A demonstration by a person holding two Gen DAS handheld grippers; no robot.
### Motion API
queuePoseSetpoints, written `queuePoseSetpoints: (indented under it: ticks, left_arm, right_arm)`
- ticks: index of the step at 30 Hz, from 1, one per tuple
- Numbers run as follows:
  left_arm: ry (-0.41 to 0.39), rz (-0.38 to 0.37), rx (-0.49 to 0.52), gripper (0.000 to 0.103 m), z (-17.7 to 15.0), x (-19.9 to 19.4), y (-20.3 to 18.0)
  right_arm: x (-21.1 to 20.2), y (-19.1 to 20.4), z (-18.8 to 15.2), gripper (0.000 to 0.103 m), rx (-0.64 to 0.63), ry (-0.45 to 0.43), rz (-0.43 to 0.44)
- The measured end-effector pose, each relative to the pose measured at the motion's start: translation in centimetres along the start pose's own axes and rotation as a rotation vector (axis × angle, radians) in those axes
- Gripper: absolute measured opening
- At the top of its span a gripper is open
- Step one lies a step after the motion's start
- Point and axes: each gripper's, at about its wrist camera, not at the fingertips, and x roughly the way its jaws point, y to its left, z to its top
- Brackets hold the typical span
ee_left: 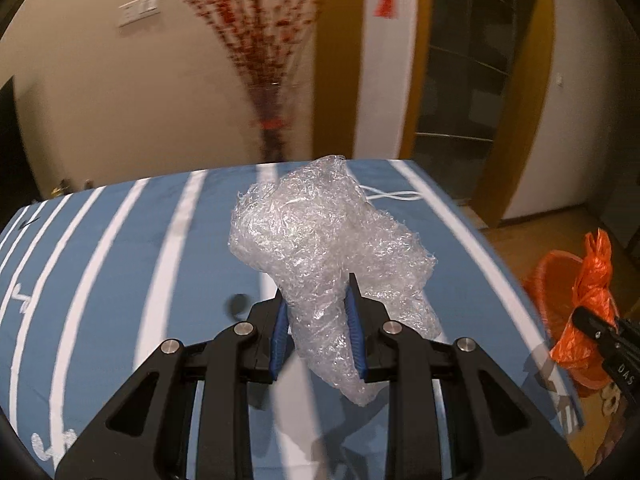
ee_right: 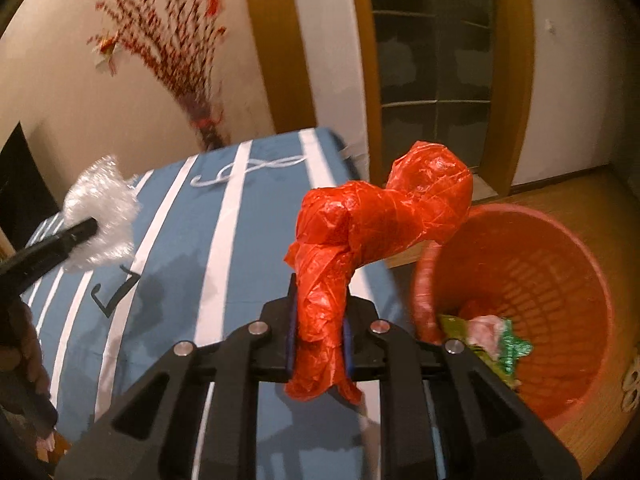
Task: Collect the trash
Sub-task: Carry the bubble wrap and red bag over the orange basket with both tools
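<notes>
My left gripper (ee_left: 316, 300) is shut on a crumpled wad of clear bubble wrap (ee_left: 320, 232) and holds it above the blue striped tablecloth (ee_left: 120, 260). The wad also shows at the left of the right wrist view (ee_right: 100, 216). My right gripper (ee_right: 320, 304) is shut on a crumpled red plastic bag (ee_right: 380, 216), held over the table's right edge beside the orange waste basket (ee_right: 560, 272). The basket stands on the floor and holds green and pink wrappers (ee_right: 496, 340). In the left wrist view the red bag (ee_left: 592, 280) and basket (ee_left: 540, 280) sit at the right.
A white cord (ee_right: 248, 168) lies at the far end of the table. A small black hook-shaped item (ee_right: 112, 288) lies on the cloth. A vase of red branches (ee_left: 268, 80) stands behind the table. A wooden door frame (ee_right: 516, 80) stands behind the basket, on a wooden floor.
</notes>
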Motion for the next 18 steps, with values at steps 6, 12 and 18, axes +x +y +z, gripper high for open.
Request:
queuePoseSetpoints:
  ticks: [6,12,18]
  left_arm:
    - [-0.001,-0.066,0.051,0.026,0.1,-0.4,-5.1]
    - [0.003,-0.13,0.091,0.026,0.2,-0.6,-9.4]
    - [0.014,-0.184,0.123,0.026,0.1,-0.4,-13.1]
  right_arm:
    - [-3.3,-3.7,-0.1,0.018,0.036,-0.053,-0.024]
    - [-5.3,-7.4,-0.4,0.018,0.077,-0.078,-0.053]
    - [-6.4,-10.0,-0.5,0.018,0.111,-0.094,-0.081]
